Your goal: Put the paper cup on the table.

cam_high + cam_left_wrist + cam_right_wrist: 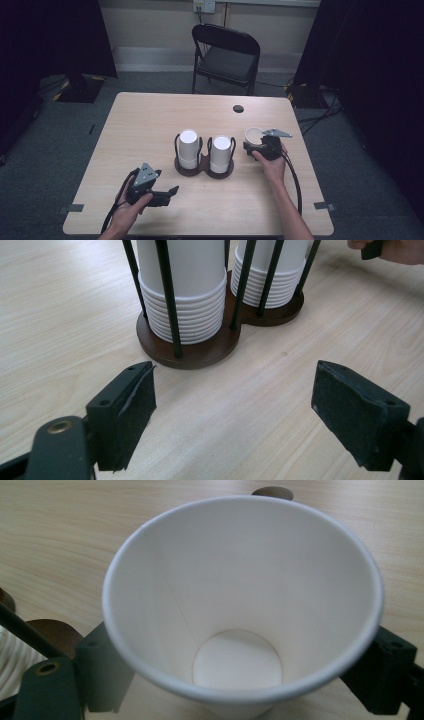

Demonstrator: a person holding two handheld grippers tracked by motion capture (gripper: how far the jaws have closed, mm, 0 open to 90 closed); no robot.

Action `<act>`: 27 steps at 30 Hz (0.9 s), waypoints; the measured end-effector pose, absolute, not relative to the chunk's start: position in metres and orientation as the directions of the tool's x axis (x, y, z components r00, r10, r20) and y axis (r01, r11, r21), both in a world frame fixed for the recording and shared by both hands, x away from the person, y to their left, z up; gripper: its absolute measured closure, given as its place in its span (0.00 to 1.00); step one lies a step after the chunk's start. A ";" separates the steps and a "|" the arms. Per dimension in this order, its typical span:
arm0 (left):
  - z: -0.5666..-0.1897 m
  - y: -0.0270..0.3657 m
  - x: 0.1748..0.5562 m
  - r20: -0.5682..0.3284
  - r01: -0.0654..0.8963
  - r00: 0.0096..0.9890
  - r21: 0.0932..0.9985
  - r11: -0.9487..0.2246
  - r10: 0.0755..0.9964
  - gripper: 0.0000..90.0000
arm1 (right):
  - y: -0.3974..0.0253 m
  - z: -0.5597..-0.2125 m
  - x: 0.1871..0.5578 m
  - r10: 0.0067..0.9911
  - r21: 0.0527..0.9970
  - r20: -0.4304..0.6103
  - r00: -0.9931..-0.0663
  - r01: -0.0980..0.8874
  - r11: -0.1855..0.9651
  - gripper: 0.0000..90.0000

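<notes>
- We grip a single white paper cup (240,610) with the right gripper (263,145), jaws pinching its sides; it sits right of centre in the high view, mouth up, apart from the rack.
- We judge the cup already separated from its stack; setting it down on the table (150,115) is probably what remains.
- The two cup stacks (188,148) stand in the wire holder (200,347) at the centre.
- Our left gripper (159,196) waits at the lower left, jaws spread wide and empty, aimed at the holder.
</notes>
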State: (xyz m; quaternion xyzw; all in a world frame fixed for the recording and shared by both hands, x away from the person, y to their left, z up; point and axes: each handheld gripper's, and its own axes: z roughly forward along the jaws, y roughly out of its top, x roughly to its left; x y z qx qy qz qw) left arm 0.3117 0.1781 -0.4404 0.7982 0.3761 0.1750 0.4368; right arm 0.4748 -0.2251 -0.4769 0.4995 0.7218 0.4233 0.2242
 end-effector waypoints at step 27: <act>-0.442 0.180 0.313 -0.058 0.464 0.634 0.826 -0.320 0.771 0.18 | -0.243 -0.445 0.440 0.903 0.838 0.105 -0.416 0.526 0.145 0.16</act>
